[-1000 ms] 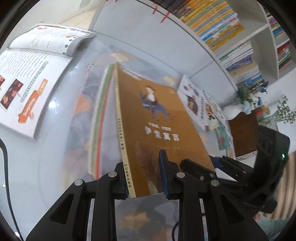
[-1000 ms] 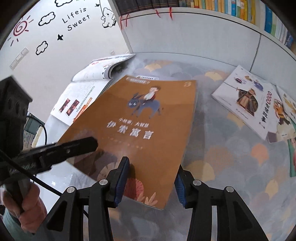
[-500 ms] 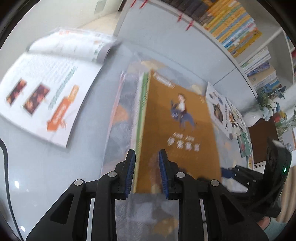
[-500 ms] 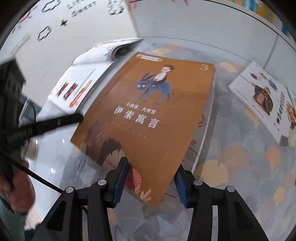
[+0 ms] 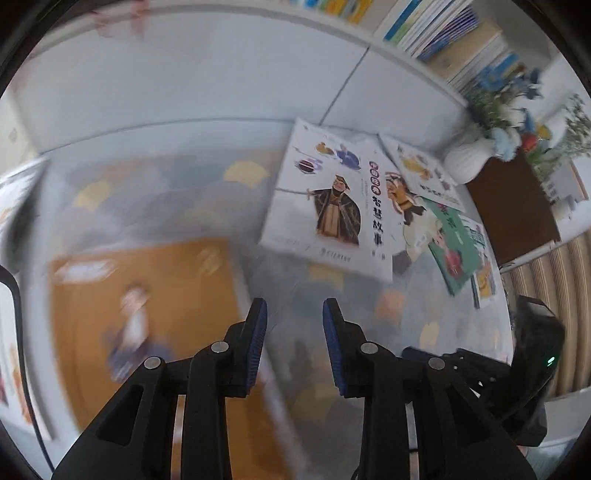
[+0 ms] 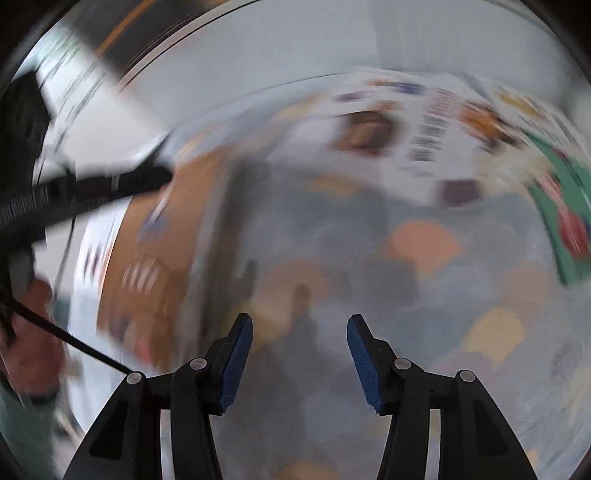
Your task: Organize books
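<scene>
Books lay scattered over a table [image 5: 332,295] under a patterned, glossy cover. The orange-brown book [image 5: 147,314] lay flat at about eight o'clock in the left wrist view, its cover blurred to a pale figure on a warm field, just beside the left gripper [image 5: 291,321], whose blue-padded fingers [image 5: 256,332] stood parted with nothing between them. At one o'clock a white picture book [image 5: 328,206] showed a robed figure in brown and black with a column of dark characters; it overlapped further picture books, among them a green-covered book [image 5: 454,251] towards three o'clock.

Only the left wrist view gave these covers sharply, along with a white vase of flowers [image 5: 469,162] at two o'clock and a bookshelf [image 5: 436,29] along the top. The right wrist view was heavily smeared: the orange-brown book [image 6: 159,258] appeared at nine o'clock, the white book [image 6: 424,129] at one o'clock. It alone showed the right gripper [image 6: 299,347] with fingers [image 6: 362,354] wide apart and empty above the table [image 6: 369,295], and the person's left hand [image 6: 29,332] at eight o'clock.
</scene>
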